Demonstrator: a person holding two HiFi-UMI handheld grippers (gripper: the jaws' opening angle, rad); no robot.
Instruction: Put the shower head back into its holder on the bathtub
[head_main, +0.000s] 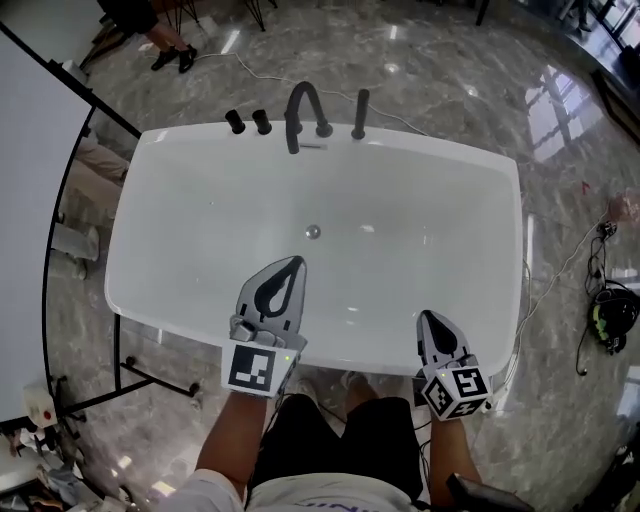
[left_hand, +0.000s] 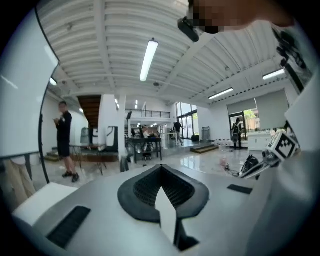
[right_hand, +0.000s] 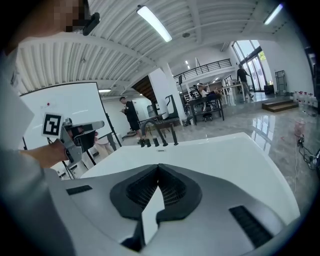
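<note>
A: Fingers (left_hand: 142, 192) of the left gripper (head_main: 296, 262), what are they doing?
B: Clenched together, with nothing between them. The right gripper (head_main: 426, 316) is the same. Both reach over the near rim of the bathtub (head_main: 430, 210).
A: And the shower head (head_main: 360, 112)?
B: Standing upright on the far rim, just right of the black spout (head_main: 303, 108) and well apart from both grippers.
</note>
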